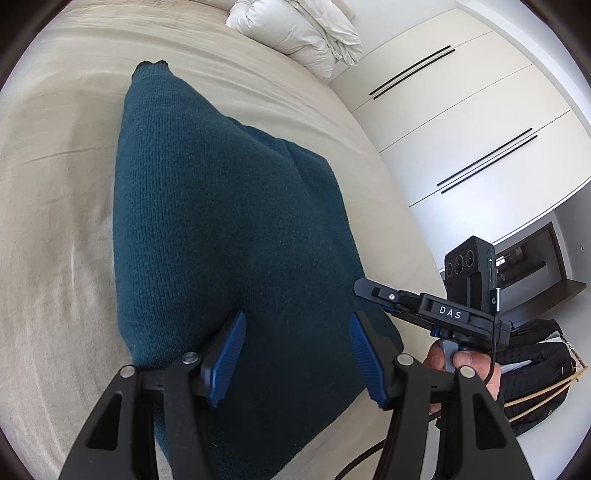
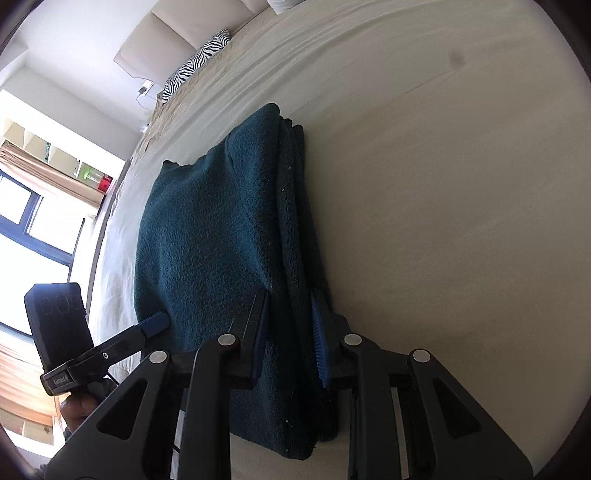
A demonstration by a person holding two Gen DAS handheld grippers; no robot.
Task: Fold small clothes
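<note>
I'm looking down the left gripper (image 1: 297,354) and its blue pads (image 1: 229,356) are standing wide apart, hovering over the near end of the teal knit garment (image 1: 221,229) with nothing between them. The garment is lying folded on the beige bedsheet (image 1: 55,221), stretching away from me toward a narrow far end (a cuff or hem, I can't tell which). Off to the right, the right gripper (image 1: 373,291) is coming in at the garment's edge, held in a hand (image 1: 465,373).

Switching to the right wrist view, the right gripper (image 2: 290,332) is straddling the stacked edge of the teal knit garment (image 2: 207,236): the layers are running between its two fingers (image 2: 319,339), and the jaws are sitting fairly narrow around them. Whether the pads are actually pinching the cloth or just flanking it, I can't tell. The left gripper (image 2: 157,323) is showing at the lower left, tip just at the garment's near-left corner.

I'm also seeing a white duvet (image 1: 295,29) bunched at the far end of the bed, white wardrobe doors (image 1: 461,118) beyond, a zebra-print pillow (image 2: 195,61) and the bedsheet (image 2: 443,184) running wide to the right.
</note>
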